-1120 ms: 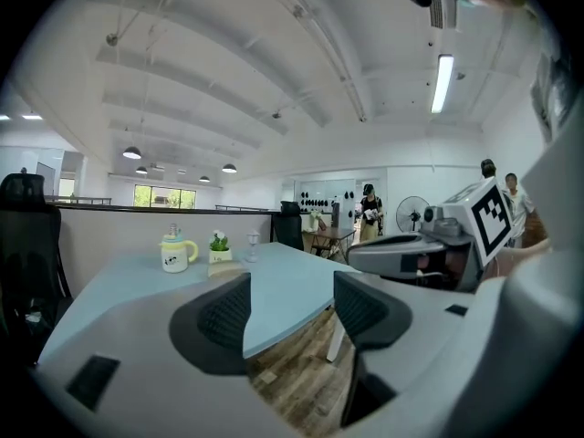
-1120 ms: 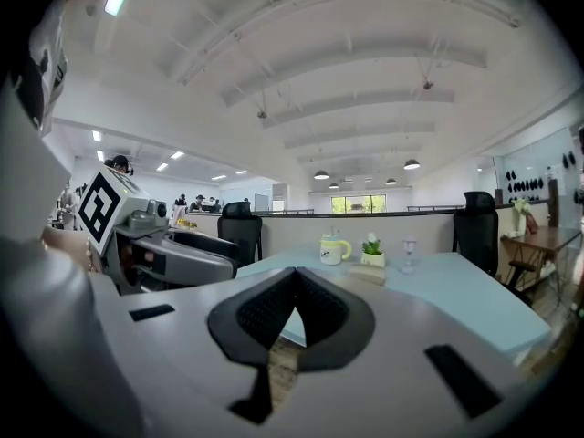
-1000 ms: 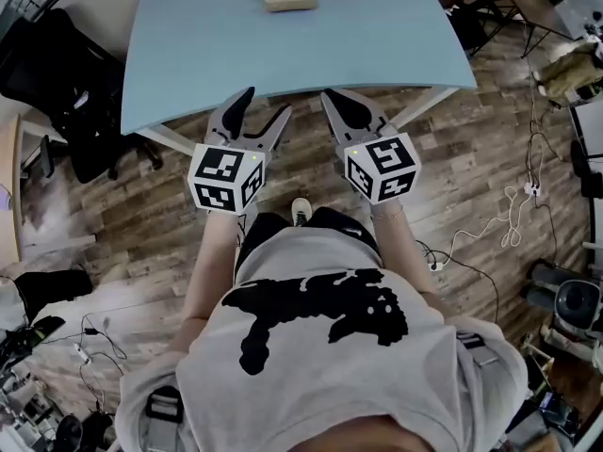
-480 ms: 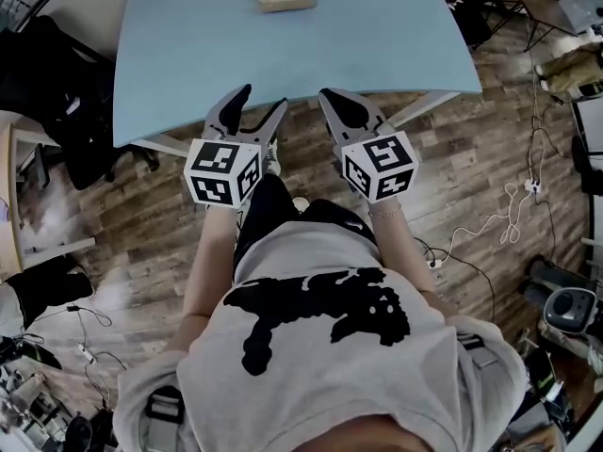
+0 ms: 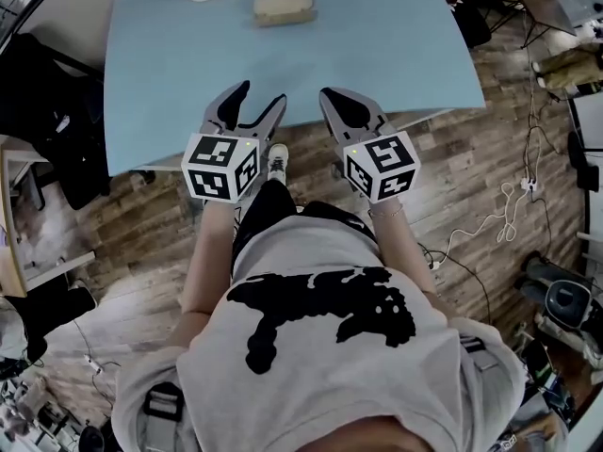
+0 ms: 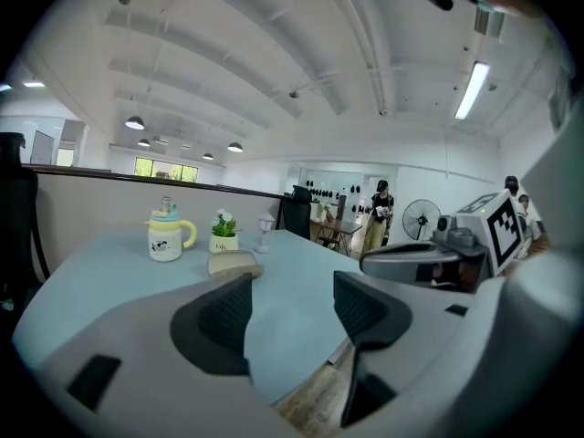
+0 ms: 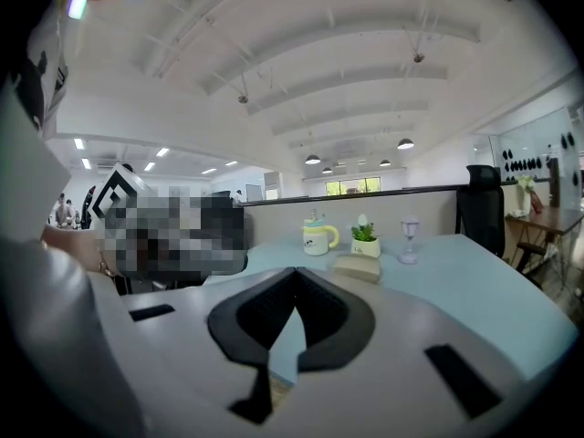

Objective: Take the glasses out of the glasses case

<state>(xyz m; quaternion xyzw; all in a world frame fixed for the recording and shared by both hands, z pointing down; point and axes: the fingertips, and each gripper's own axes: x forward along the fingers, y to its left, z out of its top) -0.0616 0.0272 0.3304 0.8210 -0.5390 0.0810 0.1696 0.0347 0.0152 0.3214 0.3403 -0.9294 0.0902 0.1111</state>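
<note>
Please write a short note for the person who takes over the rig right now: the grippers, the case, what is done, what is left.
Left gripper: open, empty, at the near edge of the table.
Right gripper: shut, empty, beside it.
Case: on the table's far side, looks closed, untouched.
Done: nothing yet.
Left: reach the case, open it, take the glasses out.

I can read only one word from here: the small white plant pot on the table carries what looks like "Life", but it is very small. The mug beside it has a dark print that I cannot read.
</note>
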